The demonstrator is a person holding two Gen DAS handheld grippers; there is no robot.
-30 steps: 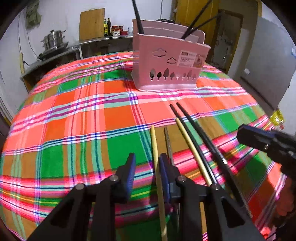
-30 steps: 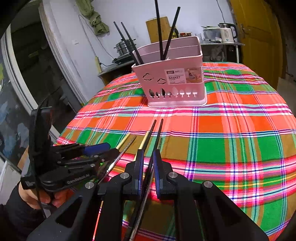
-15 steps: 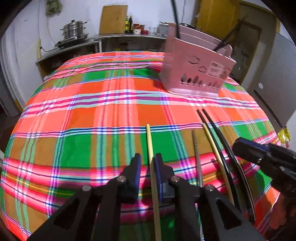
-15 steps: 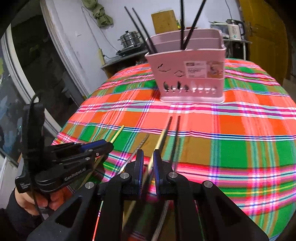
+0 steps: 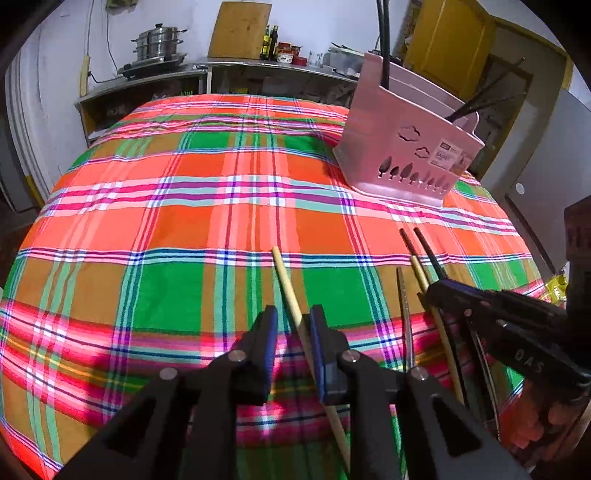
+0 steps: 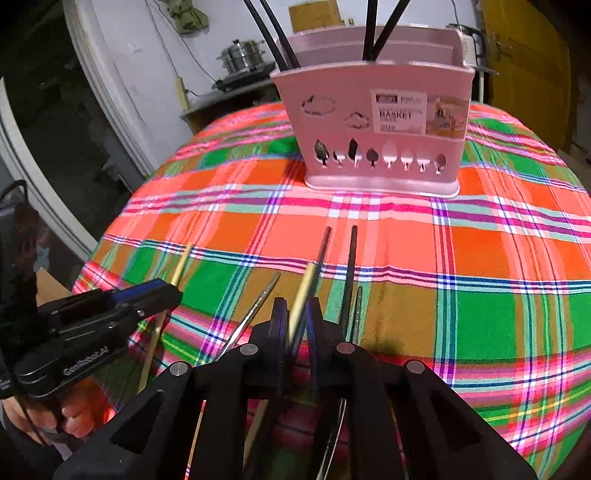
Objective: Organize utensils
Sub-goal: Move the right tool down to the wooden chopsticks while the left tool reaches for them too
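Your left gripper [image 5: 292,325] has its fingers a narrow gap apart, straddling a pale wooden chopstick [image 5: 286,280]; the stick touches the inner face of the right-hand pad [image 5: 320,332] while the other pad stands just off it, so you're around it rather than clamped. The stick's tip points away over a green square of the plaid tablecloth [image 5: 184,229], and its near end runs back under your fingers.

Over on your right gripper [image 6: 295,321], the blue pads [image 6: 279,321] are nearly together with a second pale chopstick [image 6: 306,284] running up between them; whether they're actually pinching it, I can't tell from here. Just beside it on the cloth lie a black chopstick [image 6: 351,266], another dark one [image 6: 323,245] angled close to the pale stick's tip, and a thin metal chopstick [image 6: 258,302] to the left.

From the right wrist view your left gripper sits low at the left edge with the first pale stick poking out past its tip; from the left wrist view your right gripper comes in from the right, over the bunch of sticks.

Further out, the pink utensil basket [image 6: 376,122] stands upright on the cloth, well apart from the loose sticks, with four black chopsticks [image 6: 369,33] leaning inside. Behind the table, a steel pot [image 5: 159,46] sits on a counter
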